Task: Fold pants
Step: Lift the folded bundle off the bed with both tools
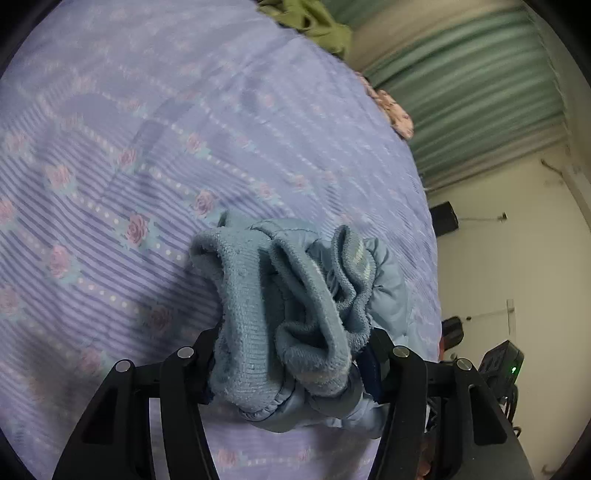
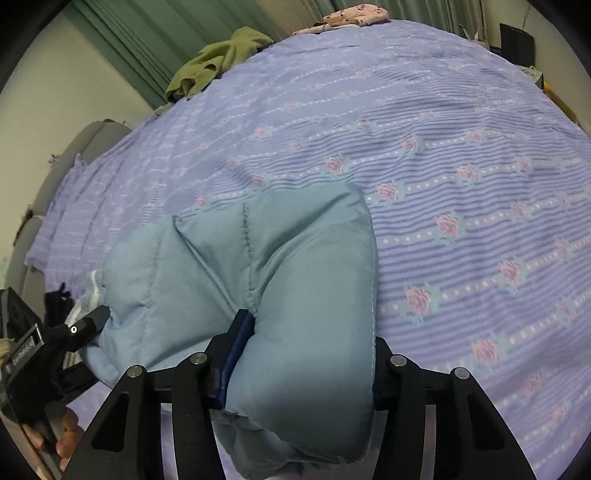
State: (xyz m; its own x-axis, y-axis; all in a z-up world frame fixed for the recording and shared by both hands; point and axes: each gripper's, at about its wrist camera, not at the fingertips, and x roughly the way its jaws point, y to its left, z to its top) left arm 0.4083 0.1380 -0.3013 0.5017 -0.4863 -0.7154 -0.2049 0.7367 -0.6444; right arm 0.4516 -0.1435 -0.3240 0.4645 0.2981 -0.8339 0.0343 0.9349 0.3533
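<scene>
The pants (image 1: 258, 288) are light blue and padded, with a ribbed knit band. In the left wrist view that knit end is bunched up between the fingers of my left gripper (image 1: 295, 343), which is shut on it above the bed. In the right wrist view a puffy quilted part of the pants (image 2: 303, 251) bulges between the fingers of my right gripper (image 2: 308, 336), which is shut on it. The blue pad of one of its fingers (image 2: 236, 350) presses into the fabric. My left gripper (image 2: 85, 325) shows at the lower left, on the other end of the garment.
A lilac striped bedsheet with roses (image 2: 461, 166) covers the bed under the pants. An olive green garment (image 2: 214, 62) and a pink floral one (image 2: 354, 14) lie at the far edge. Green curtains (image 1: 480, 92) hang behind. A person's hand (image 2: 66, 439) grips the left tool.
</scene>
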